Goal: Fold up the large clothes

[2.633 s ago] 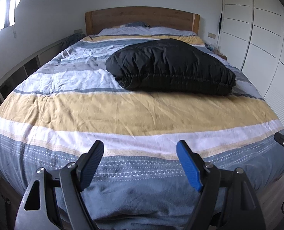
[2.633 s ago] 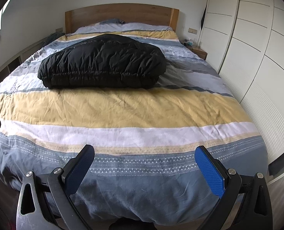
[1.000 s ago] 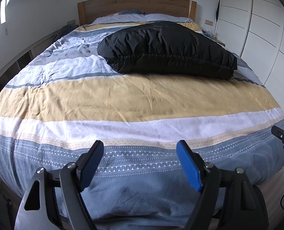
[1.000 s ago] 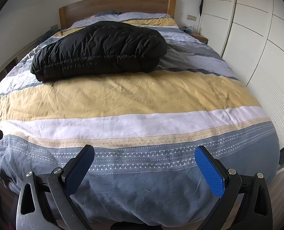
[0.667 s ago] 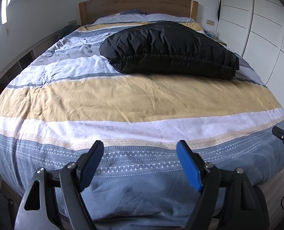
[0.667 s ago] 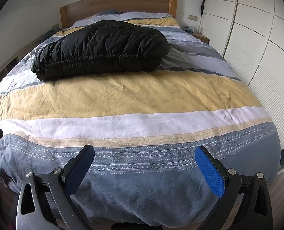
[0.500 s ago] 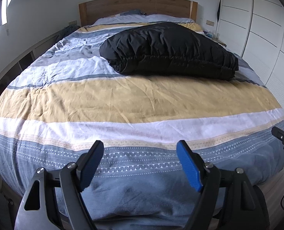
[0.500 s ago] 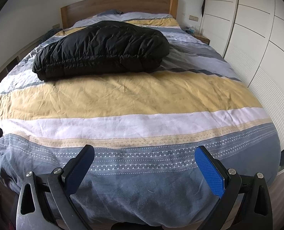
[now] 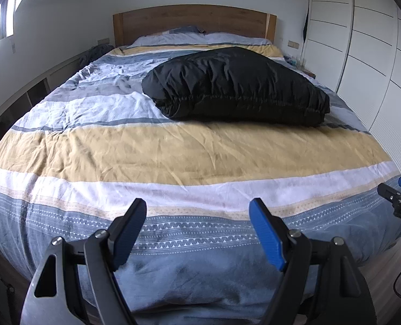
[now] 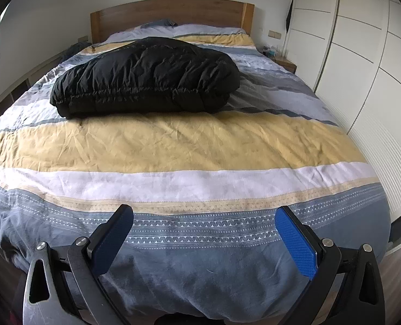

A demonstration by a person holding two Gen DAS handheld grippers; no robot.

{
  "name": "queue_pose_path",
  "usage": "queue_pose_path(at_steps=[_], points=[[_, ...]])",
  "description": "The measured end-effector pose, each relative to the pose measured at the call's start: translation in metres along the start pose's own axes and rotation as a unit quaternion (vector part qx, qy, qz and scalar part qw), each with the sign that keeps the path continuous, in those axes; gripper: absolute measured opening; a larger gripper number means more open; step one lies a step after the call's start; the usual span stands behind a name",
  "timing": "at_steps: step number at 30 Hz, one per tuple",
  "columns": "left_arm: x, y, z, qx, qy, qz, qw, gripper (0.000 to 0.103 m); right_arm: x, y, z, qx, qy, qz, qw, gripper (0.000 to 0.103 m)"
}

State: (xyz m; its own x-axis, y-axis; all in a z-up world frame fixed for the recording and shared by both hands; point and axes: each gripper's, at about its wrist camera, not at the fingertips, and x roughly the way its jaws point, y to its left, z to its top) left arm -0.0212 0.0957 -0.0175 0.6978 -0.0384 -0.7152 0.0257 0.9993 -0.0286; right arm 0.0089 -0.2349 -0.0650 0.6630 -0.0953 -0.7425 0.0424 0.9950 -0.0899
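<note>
Black puffer jacket (image 9: 235, 84) lies folded on the striped duvet (image 9: 173, 151); both the left gripper (image 9: 197, 216) and the right gripper (image 10: 204, 223) gape wide, empty; right gripper's label reads "DAS".

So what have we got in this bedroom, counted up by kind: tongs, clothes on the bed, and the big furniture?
Tongs: 2, the left tongs and the right tongs, both open and empty
Clothes on the bed: 1, a black puffy jacket
Beds: 1, the bed with a striped cover
Wardrobes: 1, the white wardrobe
Total: 5
</note>
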Motion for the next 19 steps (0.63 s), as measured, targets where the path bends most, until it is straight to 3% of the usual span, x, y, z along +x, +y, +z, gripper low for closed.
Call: queue_pose_path(at_steps=[19], points=[[-0.016,0.005,0.001,-0.012,0.002,0.033,0.9994,0.077,-0.020,0.001,0.000,-0.012,-0.035,0.003,0.999,0.102]])
